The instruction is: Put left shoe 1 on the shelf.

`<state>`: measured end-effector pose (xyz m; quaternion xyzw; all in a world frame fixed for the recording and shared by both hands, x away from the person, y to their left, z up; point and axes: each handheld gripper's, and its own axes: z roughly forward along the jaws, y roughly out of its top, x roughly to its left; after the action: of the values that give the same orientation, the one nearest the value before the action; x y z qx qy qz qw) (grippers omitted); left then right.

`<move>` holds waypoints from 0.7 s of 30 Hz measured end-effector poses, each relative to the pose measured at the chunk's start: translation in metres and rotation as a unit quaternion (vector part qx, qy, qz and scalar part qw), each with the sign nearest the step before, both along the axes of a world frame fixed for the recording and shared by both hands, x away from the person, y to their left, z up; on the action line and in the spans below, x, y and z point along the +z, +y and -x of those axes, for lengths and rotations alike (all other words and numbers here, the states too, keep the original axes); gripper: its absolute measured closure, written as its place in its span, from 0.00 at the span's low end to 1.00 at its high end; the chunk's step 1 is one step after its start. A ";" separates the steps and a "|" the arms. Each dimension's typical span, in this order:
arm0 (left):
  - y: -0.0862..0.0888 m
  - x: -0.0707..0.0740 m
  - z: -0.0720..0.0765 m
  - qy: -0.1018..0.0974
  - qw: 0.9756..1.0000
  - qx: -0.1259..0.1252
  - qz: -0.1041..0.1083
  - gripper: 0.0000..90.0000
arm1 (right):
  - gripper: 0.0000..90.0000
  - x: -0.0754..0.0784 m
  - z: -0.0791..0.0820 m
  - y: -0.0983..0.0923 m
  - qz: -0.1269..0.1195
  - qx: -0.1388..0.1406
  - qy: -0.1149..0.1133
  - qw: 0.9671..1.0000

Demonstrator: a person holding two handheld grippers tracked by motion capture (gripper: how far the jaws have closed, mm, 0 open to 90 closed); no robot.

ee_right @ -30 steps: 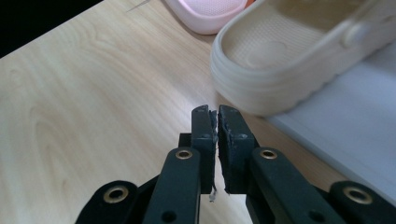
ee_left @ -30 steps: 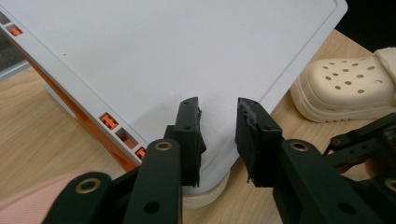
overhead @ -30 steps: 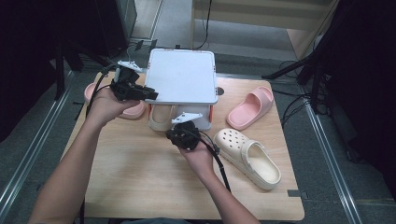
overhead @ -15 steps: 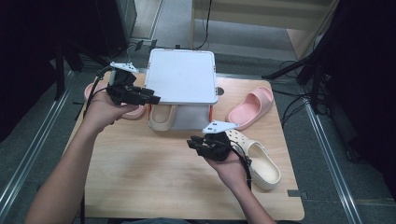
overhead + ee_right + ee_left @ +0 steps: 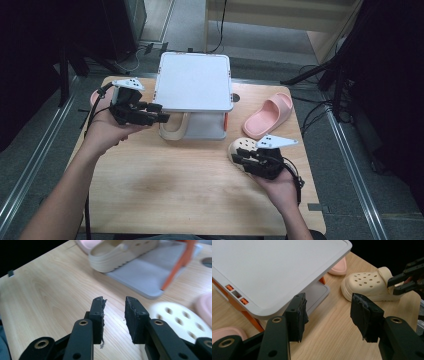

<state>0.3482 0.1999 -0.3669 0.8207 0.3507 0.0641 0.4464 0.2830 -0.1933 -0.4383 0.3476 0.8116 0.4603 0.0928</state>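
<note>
Reaching for the cream clog (image 5: 243,148) on the table (image 5: 165,190) looks like the step in hand: the right hand-held gripper (image 5: 246,161) hovers just over its heel end, jaws partly apart and just opening, nothing between them. I would widen them further, straddle the heel rim or side wall squarely, and close only once both pads sit on foam, since the holed toe offers no edge. The matching clog (image 5: 176,130) already lies on the lower tier of the white two-tier shoe rack (image 5: 194,82). The left hand-held gripper (image 5: 162,112), wide and empty, waits beside the rack.
</note>
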 end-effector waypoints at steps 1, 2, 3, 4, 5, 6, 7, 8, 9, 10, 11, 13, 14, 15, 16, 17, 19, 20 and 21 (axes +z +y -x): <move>-0.001 -0.002 0.001 -0.001 1.000 0.001 0.000 0.51 | 0.77 0.000 0.002 -0.009 -0.001 -0.009 0.003 1.000; -0.002 -0.004 0.003 -0.001 1.000 0.001 -0.002 0.51 | 0.77 0.000 0.002 -0.013 -0.002 -0.014 0.006 1.000; -0.002 -0.006 0.004 -0.001 1.000 0.001 -0.004 0.51 | 0.77 -0.001 0.003 -0.019 -0.001 -0.019 0.007 1.000; -0.003 -0.009 0.006 0.000 1.000 0.002 -0.006 0.51 | 0.77 -0.002 0.004 -0.023 -0.001 -0.023 0.009 1.000; -0.004 -0.011 0.007 0.000 1.000 0.002 -0.007 0.51 | 0.77 -0.003 0.006 -0.029 0.001 -0.029 0.013 0.999; -0.005 -0.015 0.009 -0.001 1.000 0.002 -0.011 0.51 | 0.77 -0.004 0.006 -0.033 0.002 -0.032 0.014 0.999; -0.005 -0.018 0.011 -0.001 1.000 0.000 -0.015 0.51 | 0.77 -0.005 0.008 -0.039 0.003 -0.037 0.015 0.999; -0.006 -0.020 0.013 -0.001 1.000 0.000 -0.014 0.51 | 0.77 -0.005 0.010 -0.044 0.003 -0.044 0.019 0.999; -0.006 -0.022 0.014 -0.001 1.000 -0.001 -0.015 0.51 | 0.77 -0.006 0.011 -0.048 0.003 -0.048 0.020 0.999; -0.006 -0.025 0.016 0.000 1.000 -0.001 -0.017 0.51 | 0.77 -0.006 0.012 -0.051 0.002 -0.052 0.022 0.998; -0.006 -0.027 0.017 -0.002 1.000 -0.002 -0.017 0.51 | 0.77 -0.006 0.013 -0.055 0.002 -0.055 0.022 0.998; -0.006 -0.031 0.020 -0.002 1.000 -0.002 -0.020 0.51 | 0.77 -0.007 0.014 -0.062 0.006 -0.064 0.023 0.998; -0.005 -0.034 0.022 -0.003 1.000 -0.001 -0.023 0.50 | 0.77 -0.007 0.014 -0.064 0.009 -0.068 0.024 0.997; -0.005 -0.036 0.023 -0.003 1.000 -0.001 -0.024 0.51 | 0.76 -0.009 0.014 -0.068 0.011 -0.074 0.027 0.997; -0.005 -0.037 0.024 -0.003 1.000 0.000 -0.024 0.51 | 0.76 -0.009 0.014 -0.070 0.011 -0.076 0.032 0.997; -0.004 -0.038 0.025 -0.004 1.000 0.000 -0.025 0.51 | 0.76 -0.010 0.015 -0.072 0.012 -0.077 0.033 0.996; -0.003 -0.040 0.026 -0.004 1.000 0.004 -0.026 0.50 | 0.76 -0.012 0.015 -0.075 0.019 -0.081 0.037 0.996; -0.003 -0.040 0.026 -0.004 1.000 0.004 -0.026 0.50 | 0.76 -0.012 0.015 -0.075 0.019 -0.081 0.037 0.996; -0.001 -0.042 0.026 -0.004 1.000 0.006 -0.028 0.50 | 0.74 -0.015 0.016 -0.077 0.031 -0.087 0.043 0.995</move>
<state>0.3222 0.1988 -0.4085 0.8307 0.3515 0.0801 0.4243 0.2672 -0.2702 -0.4532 0.4330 0.7955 0.4099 0.1078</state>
